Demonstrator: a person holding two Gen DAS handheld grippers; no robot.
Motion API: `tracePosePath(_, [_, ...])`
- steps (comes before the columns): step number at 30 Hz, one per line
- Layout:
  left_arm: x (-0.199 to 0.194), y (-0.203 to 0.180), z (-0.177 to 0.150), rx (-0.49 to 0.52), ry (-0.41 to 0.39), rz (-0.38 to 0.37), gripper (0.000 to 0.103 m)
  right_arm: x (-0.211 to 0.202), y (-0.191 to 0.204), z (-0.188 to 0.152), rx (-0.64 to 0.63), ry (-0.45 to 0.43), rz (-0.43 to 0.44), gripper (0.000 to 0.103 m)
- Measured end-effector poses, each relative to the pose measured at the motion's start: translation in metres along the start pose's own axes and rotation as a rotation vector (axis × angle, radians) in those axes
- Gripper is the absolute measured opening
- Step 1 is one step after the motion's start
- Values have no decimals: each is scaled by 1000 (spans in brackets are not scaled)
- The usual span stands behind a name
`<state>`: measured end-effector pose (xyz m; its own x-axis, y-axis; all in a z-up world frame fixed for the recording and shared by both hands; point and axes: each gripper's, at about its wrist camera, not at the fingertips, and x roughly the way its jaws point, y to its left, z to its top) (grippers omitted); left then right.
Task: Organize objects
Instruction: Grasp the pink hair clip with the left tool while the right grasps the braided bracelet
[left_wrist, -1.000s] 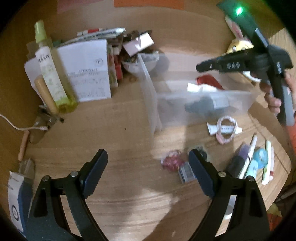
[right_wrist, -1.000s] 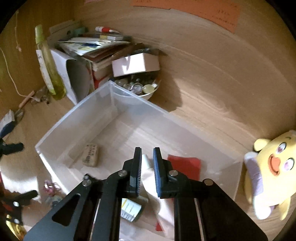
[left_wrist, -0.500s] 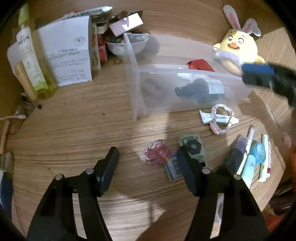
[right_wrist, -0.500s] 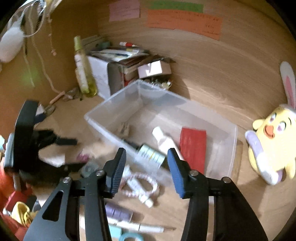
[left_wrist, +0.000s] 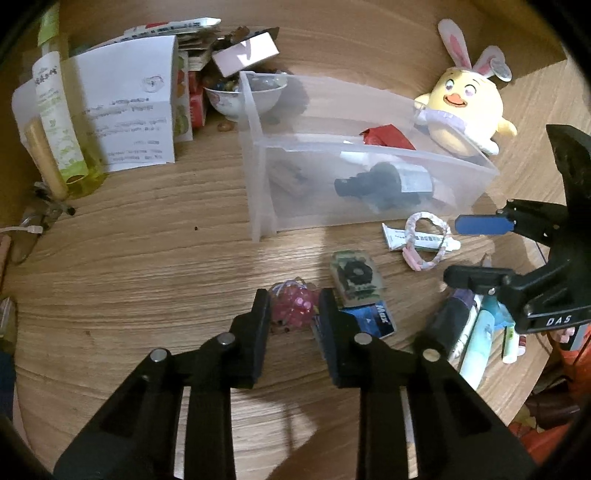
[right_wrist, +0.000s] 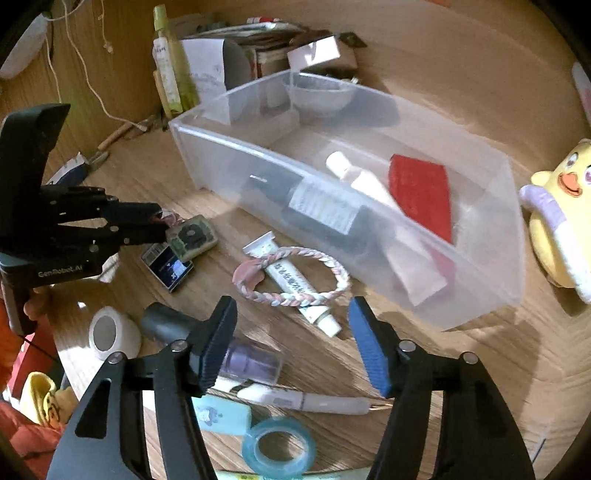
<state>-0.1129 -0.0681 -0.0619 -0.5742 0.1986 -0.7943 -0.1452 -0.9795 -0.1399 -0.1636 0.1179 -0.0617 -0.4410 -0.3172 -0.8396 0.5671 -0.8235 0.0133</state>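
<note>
A pink bead bundle (left_wrist: 293, 308) lies on the wooden table (left_wrist: 147, 266) in front of the clear plastic bin (left_wrist: 369, 147). My left gripper (left_wrist: 293, 321) is closing on the bundle, its pads against both sides. In the right wrist view the left gripper (right_wrist: 160, 221) shows at the left by a green flower card (right_wrist: 192, 236). My right gripper (right_wrist: 291, 343) is opening, with nothing between its pads. It hovers just short of a braided bracelet (right_wrist: 295, 273) lying over a white tube (right_wrist: 295, 288). The bin (right_wrist: 480, 295) holds a dark bottle (right_wrist: 321, 214), a white tube and a red packet (right_wrist: 421, 188).
Near the table's front edge lie a blue card (right_wrist: 170, 266), a purple bottle (right_wrist: 247, 362), a white pen (right_wrist: 306, 400), a blue tape roll (right_wrist: 279, 446) and a white roll (right_wrist: 110, 332). A yellow plush (left_wrist: 465, 107) sits right of the bin. A bowl, papers and a green bottle (left_wrist: 55, 122) stand at the back left.
The left jaws have narrowed from wide open down onto the pink bundle. The right gripper left the bin, spread its shut jaws, and came down over the bracelet in front of the bin.
</note>
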Motion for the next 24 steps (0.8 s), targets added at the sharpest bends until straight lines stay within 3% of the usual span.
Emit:
tracePosePath(9, [-22,8,2,-30,-79,28,26,12,11,8,-29,-3,-57,61])
tracePosePath(11, [-28,8,4,-29,-98,29,26,8,9,9,-14,-24,-50,52])
tracePosePath(13, [-31,9,4,-28,-110,29,26,6,8,10,-11,-27,-45,33])
tracePosePath(15, [-34,7,6,-25,-121,29,26,6,7,10,-7,-25,-41,20])
tracePosePath(18, [-36,4,8,-22,-129,26,26,5,4,10,11,-37,-36,12])
tracePosePath(24, [-44,-5,16,-3,-156,22,26,-11,0,11,30,-79,-20,9])
